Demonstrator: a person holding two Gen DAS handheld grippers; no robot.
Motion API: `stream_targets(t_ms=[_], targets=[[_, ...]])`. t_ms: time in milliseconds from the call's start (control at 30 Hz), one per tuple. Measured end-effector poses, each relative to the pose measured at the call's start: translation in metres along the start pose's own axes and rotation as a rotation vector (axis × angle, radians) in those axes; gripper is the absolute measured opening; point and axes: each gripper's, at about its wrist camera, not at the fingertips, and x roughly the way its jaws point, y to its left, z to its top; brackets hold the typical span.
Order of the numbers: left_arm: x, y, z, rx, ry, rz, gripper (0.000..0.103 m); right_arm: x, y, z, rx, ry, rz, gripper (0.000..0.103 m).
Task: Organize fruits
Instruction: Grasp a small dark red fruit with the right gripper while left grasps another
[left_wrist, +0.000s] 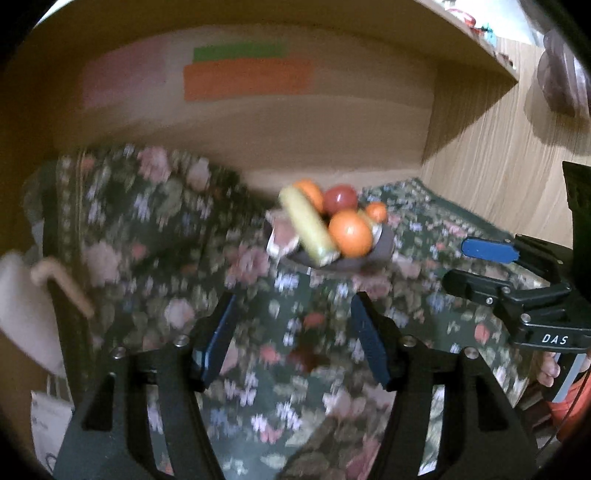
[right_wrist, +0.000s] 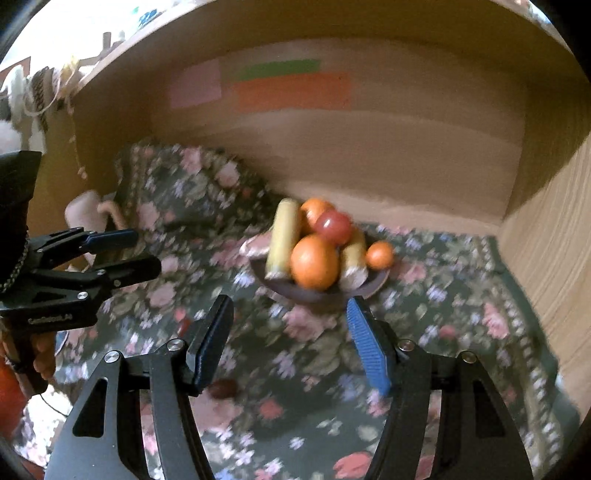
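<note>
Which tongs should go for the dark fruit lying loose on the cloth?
Right, probably. The dark fruit lies just below the right tongs, near their left finger, and they are open and empty. The left tongs are open too, but in the left wrist view the fruit is only a blur.

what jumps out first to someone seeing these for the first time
The bowl heaped with fruit sits mid-scene on the flowered cloth, a big orange in front and a red tomato behind it. Both the left gripper and the right gripper hang short of it, jaws open and empty.
</note>
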Motion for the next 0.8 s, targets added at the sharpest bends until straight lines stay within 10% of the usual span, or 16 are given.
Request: stream_targets(t_ms=[433,800], targets=[[0.014,0.008,-0.055,-0.015,0.097,0.008,0.06,0.055,0.042,-0.057,0.004,0.165,0.106,0.06],[0.043,0.002,-0.05,-0.007,0.158,-0.05,0.05,0.06,0.046,-0.066,-0.043,0.174,0.078,0.03]])
